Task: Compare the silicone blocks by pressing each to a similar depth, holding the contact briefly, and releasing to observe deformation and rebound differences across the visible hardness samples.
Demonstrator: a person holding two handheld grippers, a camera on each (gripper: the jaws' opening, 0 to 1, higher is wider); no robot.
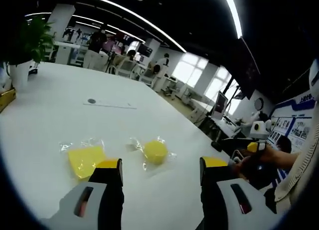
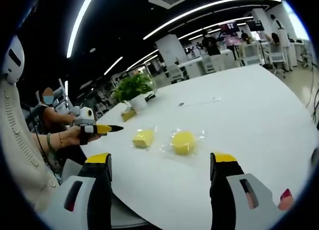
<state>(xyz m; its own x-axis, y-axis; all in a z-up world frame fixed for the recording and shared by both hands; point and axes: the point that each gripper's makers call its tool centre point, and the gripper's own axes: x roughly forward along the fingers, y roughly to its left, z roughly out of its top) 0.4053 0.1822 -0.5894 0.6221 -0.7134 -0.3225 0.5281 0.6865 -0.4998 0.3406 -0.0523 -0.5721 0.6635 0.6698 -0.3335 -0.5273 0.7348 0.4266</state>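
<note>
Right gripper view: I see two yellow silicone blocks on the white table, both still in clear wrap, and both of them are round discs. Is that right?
Not quite. Only one is a round disc; the other is a squarish block, which the right gripper view shows to the disc's left. The left gripper view confirms the shapes. Both are yellow, on the white table, in clear wrap.

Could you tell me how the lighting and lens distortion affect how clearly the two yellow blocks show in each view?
Left gripper view: bright windows blow out, yet the square yellow silicone block in clear wrap and round yellow silicone block read clearly; right gripper view: fisheye bends the white table, ceiling strips glare.
</note>
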